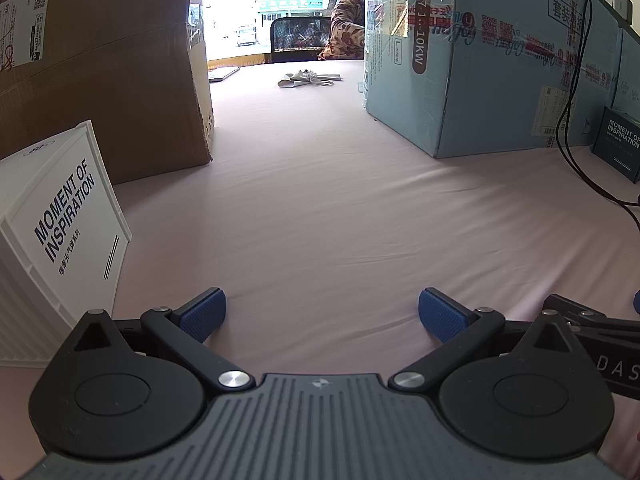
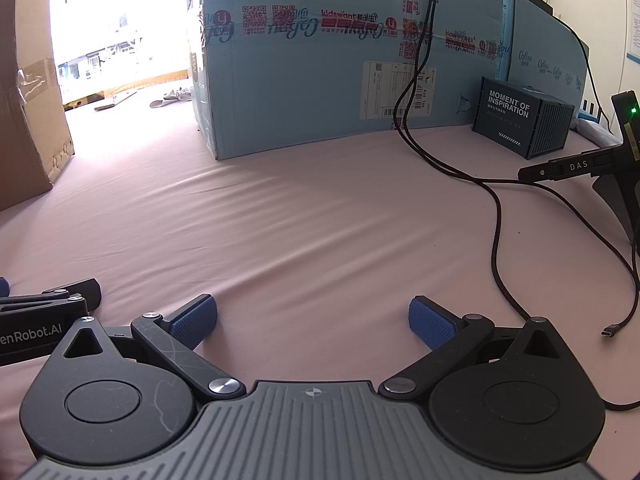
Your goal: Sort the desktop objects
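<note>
The left gripper (image 1: 322, 316) and right gripper (image 2: 313, 323) rest spread wide, empty, on the pink cloth (image 1: 320, 220); the white bin (image 1: 60, 220) stands left of the left gripper, the dark bin (image 2: 520, 122) far right of the right gripper; a good start likely means lifting clear of the black cable (image 2: 496, 240).

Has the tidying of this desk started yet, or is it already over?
Nothing looks sorted that these views can confirm. In hand: nothing; the left gripper and right gripper are both open and empty over the pink cloth. Left: the white box and dark box, both marked "Moment of Inspiration", sit at opposite sides, and a loose black cable trails across. It appears to be either the very start or the end.
</note>
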`<act>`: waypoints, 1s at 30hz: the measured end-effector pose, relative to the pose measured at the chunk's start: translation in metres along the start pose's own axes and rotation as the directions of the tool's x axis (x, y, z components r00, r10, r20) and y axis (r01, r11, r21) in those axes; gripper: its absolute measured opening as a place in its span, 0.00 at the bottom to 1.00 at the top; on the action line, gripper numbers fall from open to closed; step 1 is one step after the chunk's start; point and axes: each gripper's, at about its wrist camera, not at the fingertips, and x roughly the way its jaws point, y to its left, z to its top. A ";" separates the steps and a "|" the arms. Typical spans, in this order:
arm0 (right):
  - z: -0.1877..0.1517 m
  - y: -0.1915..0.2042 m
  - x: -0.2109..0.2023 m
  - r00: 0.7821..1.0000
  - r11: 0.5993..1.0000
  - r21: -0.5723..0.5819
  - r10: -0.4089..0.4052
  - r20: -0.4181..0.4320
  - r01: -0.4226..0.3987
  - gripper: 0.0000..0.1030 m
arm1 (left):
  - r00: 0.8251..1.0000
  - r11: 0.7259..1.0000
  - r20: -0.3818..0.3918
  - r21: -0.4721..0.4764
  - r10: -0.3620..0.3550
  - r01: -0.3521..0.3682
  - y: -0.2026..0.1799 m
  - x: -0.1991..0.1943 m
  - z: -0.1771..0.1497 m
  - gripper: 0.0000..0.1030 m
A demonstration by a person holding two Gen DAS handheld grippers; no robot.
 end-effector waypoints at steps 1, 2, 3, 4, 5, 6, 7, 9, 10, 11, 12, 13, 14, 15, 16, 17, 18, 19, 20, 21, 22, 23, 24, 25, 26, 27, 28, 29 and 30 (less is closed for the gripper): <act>0.000 0.000 0.000 1.000 1.000 0.000 0.000 0.000 0.000 1.00 | 1.000 1.000 0.000 0.000 0.000 0.000 0.000 0.000 0.000 1.00; 0.000 0.000 0.000 1.000 1.000 0.000 0.000 0.000 0.000 1.00 | 1.000 1.000 0.000 0.000 0.000 0.000 0.000 0.000 0.000 1.00; 0.000 0.000 0.000 1.000 1.000 0.000 0.001 0.000 -0.001 1.00 | 1.000 1.000 0.000 0.000 0.000 0.000 0.000 0.000 0.000 1.00; 0.000 0.000 0.000 1.000 1.000 0.001 0.001 0.000 -0.001 1.00 | 1.000 1.000 0.000 0.000 0.001 -0.001 0.000 0.000 0.000 1.00; 0.000 0.000 0.000 1.000 1.000 0.001 0.002 0.000 -0.002 1.00 | 1.000 1.000 0.000 0.000 0.001 -0.001 0.000 0.000 0.000 1.00; 0.000 0.000 0.000 1.000 1.000 0.001 0.002 0.000 -0.002 1.00 | 1.000 1.000 0.000 0.001 0.001 -0.001 0.000 0.000 0.000 1.00; 0.000 0.000 0.000 1.000 1.000 0.001 0.002 0.000 -0.002 1.00 | 1.000 1.000 0.000 0.000 0.001 -0.001 -0.001 -0.001 0.000 1.00; 0.000 0.000 0.000 1.000 1.000 0.001 0.002 0.000 -0.002 1.00 | 1.000 1.000 0.000 0.001 0.001 -0.001 0.000 0.000 0.000 1.00; 0.000 0.000 0.000 1.000 1.000 0.001 0.002 0.000 -0.002 1.00 | 1.000 1.000 0.000 0.001 0.000 0.000 0.000 0.000 0.000 1.00; 0.000 0.000 0.000 1.000 1.000 0.001 0.001 0.000 -0.001 1.00 | 1.000 1.000 0.000 0.001 0.001 -0.001 0.000 0.000 0.000 1.00; 0.000 0.000 0.000 1.000 1.000 0.001 0.001 0.000 -0.001 1.00 | 1.000 1.000 0.000 0.002 0.002 -0.002 0.000 0.000 0.000 1.00; 0.000 0.000 0.000 1.000 1.000 0.000 0.001 0.000 -0.001 1.00 | 1.000 1.000 0.000 0.003 0.003 -0.003 -0.001 0.000 0.000 1.00; -0.001 0.000 0.000 1.000 1.000 0.000 0.000 0.000 0.000 1.00 | 1.000 1.000 -0.001 0.004 0.004 -0.004 -0.001 0.000 0.000 1.00; -0.001 0.000 0.000 1.000 1.000 0.000 0.000 0.000 0.000 1.00 | 1.000 1.000 -0.002 0.005 0.005 -0.005 -0.001 0.000 0.000 1.00; -0.001 0.000 0.000 1.000 1.000 -0.001 0.000 0.000 0.000 1.00 | 1.000 1.000 -0.002 0.008 0.008 -0.008 -0.002 -0.001 0.000 1.00; -0.001 0.000 0.000 1.000 1.000 -0.001 0.000 -0.001 0.000 1.00 | 1.000 1.000 -0.003 0.008 0.009 -0.009 -0.002 -0.001 0.000 1.00; -0.001 0.000 0.000 1.000 1.000 -0.001 0.000 -0.001 0.000 1.00 | 1.000 1.000 -0.003 0.008 0.010 -0.010 -0.002 -0.001 0.000 1.00; -0.001 0.000 0.000 1.000 1.000 -0.001 0.000 -0.001 0.000 1.00 | 1.000 1.000 -0.004 0.009 0.011 -0.011 -0.003 -0.001 0.000 1.00; 0.000 0.000 0.000 1.000 1.000 -0.001 0.000 -0.001 0.000 1.00 | 1.000 1.000 -0.004 0.009 0.012 -0.012 -0.003 -0.001 0.001 1.00; -0.001 0.000 0.000 1.000 1.000 -0.001 0.000 -0.001 0.000 1.00 | 1.000 1.000 -0.005 0.009 0.013 -0.013 -0.003 -0.001 0.001 1.00; -0.001 0.000 0.000 1.000 1.000 -0.001 0.000 0.000 0.000 1.00 | 1.000 1.000 -0.005 0.008 0.015 -0.015 -0.003 0.000 0.001 1.00; -0.001 0.000 0.000 1.000 1.000 -0.001 0.001 0.000 -0.001 1.00 | 1.000 1.000 -0.005 0.006 0.016 -0.016 -0.003 0.000 0.001 1.00; -0.001 0.000 0.000 1.000 1.000 -0.001 0.001 0.000 -0.001 1.00 | 1.000 1.000 -0.006 0.004 0.017 -0.017 -0.003 0.000 0.001 1.00; -0.001 0.000 0.000 1.000 1.000 -0.001 0.001 0.000 -0.001 1.00 | 1.000 1.000 -0.006 0.001 0.021 -0.021 -0.004 0.000 0.001 1.00; -0.001 0.000 0.000 1.000 1.000 -0.001 0.001 0.000 -0.001 1.00 | 1.000 1.000 -0.006 -0.001 0.025 -0.025 -0.005 0.000 0.002 1.00; -0.001 0.000 0.000 1.000 1.000 -0.001 0.000 -0.001 0.000 1.00 | 1.000 1.000 -0.006 -0.002 0.028 -0.028 -0.005 0.000 0.002 1.00; -0.001 0.000 0.000 1.000 1.000 -0.002 0.000 0.000 0.000 1.00 | 1.000 1.000 -0.005 -0.002 0.030 -0.030 -0.005 0.000 0.001 1.00; -0.001 0.000 0.001 1.000 1.000 -0.001 0.001 0.000 -0.001 1.00 | 1.000 1.000 -0.004 -0.005 0.027 -0.027 -0.005 0.000 0.001 1.00; -0.001 0.000 0.001 1.000 1.000 -0.001 0.001 0.000 -0.001 1.00 | 1.000 1.000 -0.004 -0.009 0.024 -0.024 -0.004 0.000 0.001 1.00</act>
